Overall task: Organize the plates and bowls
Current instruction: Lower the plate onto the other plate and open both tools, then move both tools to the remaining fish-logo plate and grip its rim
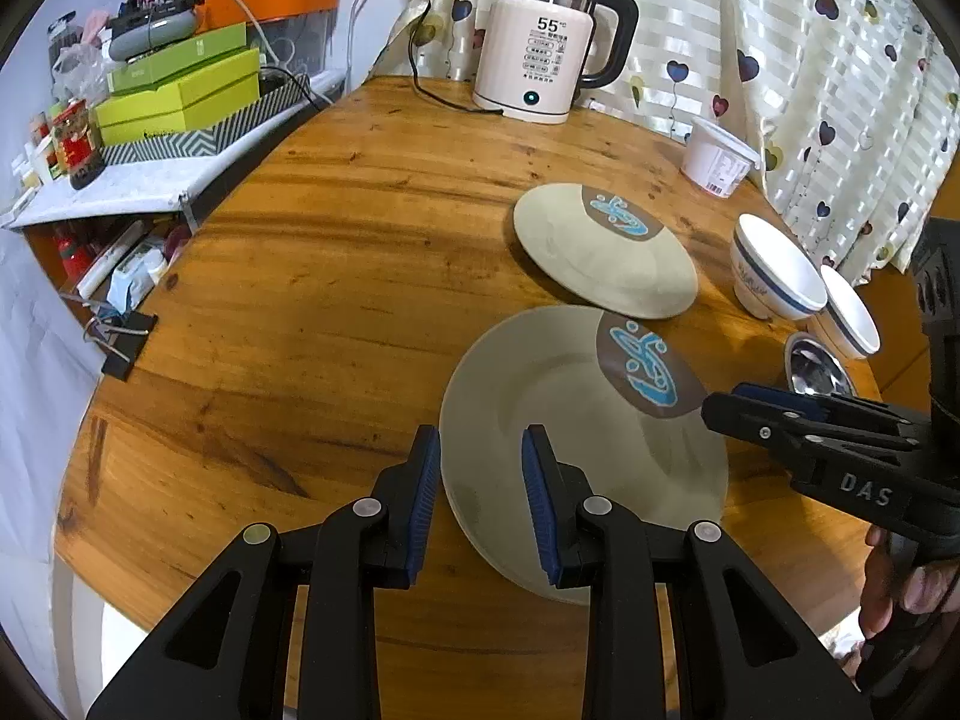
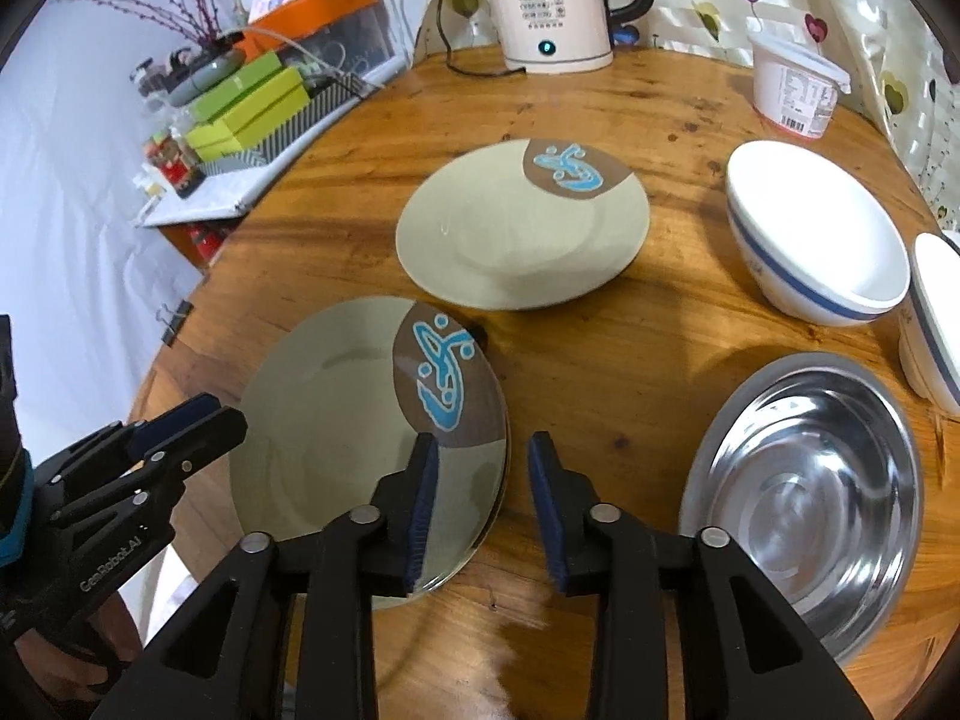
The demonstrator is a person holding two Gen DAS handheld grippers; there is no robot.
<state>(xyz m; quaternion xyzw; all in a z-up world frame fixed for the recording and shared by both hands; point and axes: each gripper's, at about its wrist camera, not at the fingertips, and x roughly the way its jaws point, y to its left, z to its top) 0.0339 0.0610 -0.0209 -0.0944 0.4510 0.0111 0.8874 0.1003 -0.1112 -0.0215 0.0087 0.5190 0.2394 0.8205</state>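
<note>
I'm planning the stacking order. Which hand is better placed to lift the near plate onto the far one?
Either could; I'd lean left. The left gripper straddles the near plate rim, as does the right gripper, fingers open. The far plate lies just beyond.

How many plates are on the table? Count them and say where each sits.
2 in view. The near plate lies at the table's front edge, its rims between the open jaws of both hand-held grippers. The far plate lies behind it, toward the kettle. The near one may hide another beneath.

Count on the table: two beige plates [image 2: 522, 228] [image 2: 336, 420], two white bowls [image 2: 816, 234] [image 2: 933, 312], one steel bowl [image 2: 816, 492], one kettle [image 2: 552, 0], one plastic tub [image 2: 795, 87].
</note>
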